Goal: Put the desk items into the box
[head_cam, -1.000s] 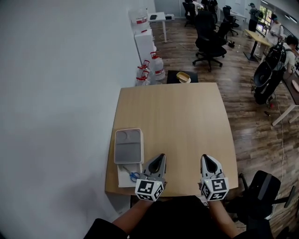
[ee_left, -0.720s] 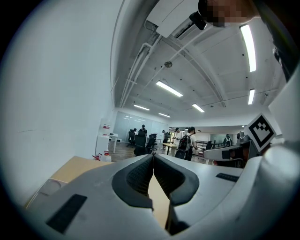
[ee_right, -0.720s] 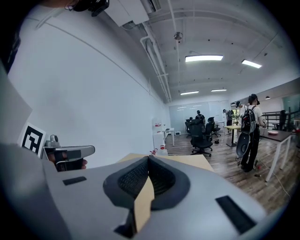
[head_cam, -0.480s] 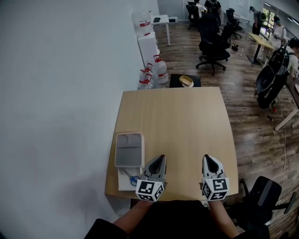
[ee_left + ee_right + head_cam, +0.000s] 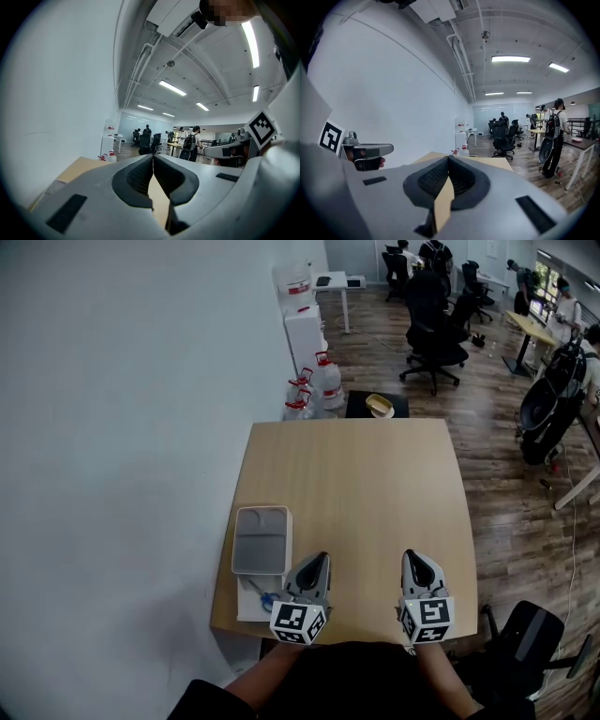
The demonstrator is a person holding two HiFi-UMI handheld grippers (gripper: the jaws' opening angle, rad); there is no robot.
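A grey shallow box (image 5: 261, 540) sits at the left edge of the wooden desk (image 5: 375, 484). Just in front of it lies a white sheet (image 5: 246, 604) with blue-handled scissors (image 5: 266, 598), partly hidden by my left gripper (image 5: 320, 560). That gripper hovers over the desk's near edge, jaws shut and empty; the left gripper view shows its pads (image 5: 140, 176) pressed together. My right gripper (image 5: 411, 557) hangs level with it to the right, also shut with nothing held, its pads (image 5: 461, 176) meeting in the right gripper view. The left gripper's body (image 5: 365, 152) shows there too.
Past the desk's far edge stands a black stool (image 5: 377, 407) with a yellowish bowl, and water jugs (image 5: 314, 390) by the white wall. Office chairs (image 5: 433, 334) and people are further back. A black chair (image 5: 525, 634) stands at the desk's near right corner.
The head view has shifted a little, so the desk sits slightly lower and to the right. Both grippers keep their place at the near edge, still shut.
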